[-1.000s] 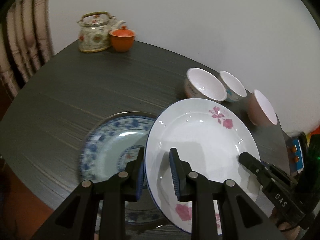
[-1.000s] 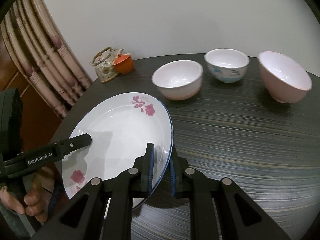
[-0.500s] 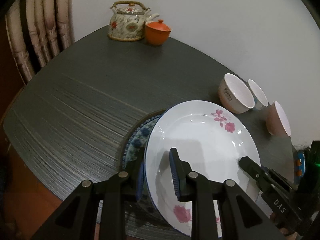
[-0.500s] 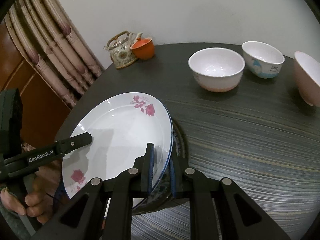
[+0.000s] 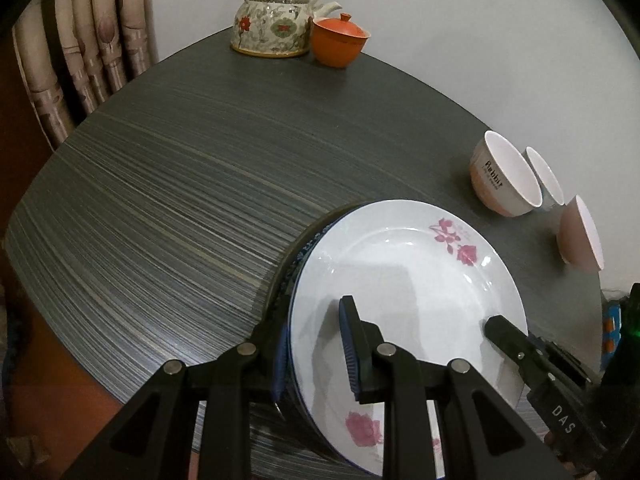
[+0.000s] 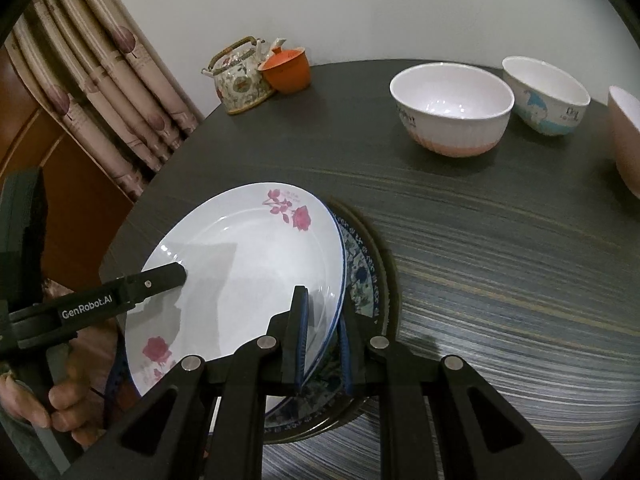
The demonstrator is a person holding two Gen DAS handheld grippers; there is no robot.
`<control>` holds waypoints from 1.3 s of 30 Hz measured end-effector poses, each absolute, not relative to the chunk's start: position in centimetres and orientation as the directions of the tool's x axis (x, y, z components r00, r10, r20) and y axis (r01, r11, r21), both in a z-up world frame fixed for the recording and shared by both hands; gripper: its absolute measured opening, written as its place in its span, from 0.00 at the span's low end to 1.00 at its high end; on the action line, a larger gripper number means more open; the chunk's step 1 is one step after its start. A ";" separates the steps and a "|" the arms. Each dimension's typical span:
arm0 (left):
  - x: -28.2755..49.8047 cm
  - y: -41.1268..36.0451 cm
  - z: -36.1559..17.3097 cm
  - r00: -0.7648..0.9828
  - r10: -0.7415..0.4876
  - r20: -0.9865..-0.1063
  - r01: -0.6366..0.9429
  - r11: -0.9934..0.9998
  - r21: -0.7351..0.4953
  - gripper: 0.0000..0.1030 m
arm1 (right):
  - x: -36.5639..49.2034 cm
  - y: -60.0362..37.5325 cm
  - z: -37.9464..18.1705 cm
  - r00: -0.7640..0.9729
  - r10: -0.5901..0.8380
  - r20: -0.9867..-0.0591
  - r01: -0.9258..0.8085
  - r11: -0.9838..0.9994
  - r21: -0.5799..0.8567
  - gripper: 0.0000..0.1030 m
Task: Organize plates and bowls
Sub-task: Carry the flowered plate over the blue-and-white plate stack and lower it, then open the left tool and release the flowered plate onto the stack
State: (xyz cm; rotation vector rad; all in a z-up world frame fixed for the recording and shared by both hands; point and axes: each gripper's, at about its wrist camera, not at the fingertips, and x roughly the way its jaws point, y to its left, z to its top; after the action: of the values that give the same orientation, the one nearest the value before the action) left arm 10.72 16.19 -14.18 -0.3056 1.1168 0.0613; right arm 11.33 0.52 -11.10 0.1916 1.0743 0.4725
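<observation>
risk of slip: i judge the round white porcelain plate with pink roses [image 5: 404, 280] could slide off centre when i let go, since it sits tilted over the blue-and-white patterned plate [image 6: 362, 276] and only partly covers it.
risk of chip: rim could knock rim if one side drops first; both grips need to release together, i think.
risk of snag: the lower fingers look to lie between the two plates, so pulling out fast may drag the top plate along.
left gripper [image 5: 316, 350]: clamped on the rose plate's rim at about 7 o'clock in its own view, one blue pad on top, the other beneath the rim.
right gripper [image 6: 322, 344]: squeezed nearly closed on the same plate's rim at its 5 o'clock in the right wrist view, pads either side of the thin edge.
plate location: near edge of the dark striped round table [image 5: 180, 184], directly over the patterned plate.
bowls: white bowl with pink base [image 6: 452, 108], blue-printed white bowl [image 6: 546, 94] and pink bowl [image 5: 580, 236] stand well apart at 1 to 2 o'clock, not yet stacked.
</observation>
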 end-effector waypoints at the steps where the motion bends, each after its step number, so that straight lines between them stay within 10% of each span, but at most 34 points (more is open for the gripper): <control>1: 11.0 16.2 -14.3 0.436 -0.102 -0.894 -0.202 0.957 -0.208 0.23 | 11.4 0.5 -11.2 0.386 0.460 -0.800 -0.276 0.885 0.376 0.14; 26: 11.9 15.4 -14.7 0.418 -0.089 -0.904 -0.202 0.961 -0.188 0.27 | 13.4 3.3 -11.9 0.267 0.357 -0.895 -0.248 0.923 0.294 0.34; 39: 12.0 14.4 -14.3 0.409 -0.081 -0.909 -0.168 0.972 -0.163 0.51 | 14.4 5.9 -11.5 0.218 0.250 -0.943 -0.246 0.949 0.195 0.49</control>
State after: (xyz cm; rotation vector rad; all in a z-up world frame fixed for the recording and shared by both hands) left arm 11.98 14.42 -14.33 -0.2437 1.1519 0.0554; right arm 14.37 5.91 -11.49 0.0042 1.3070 0.3435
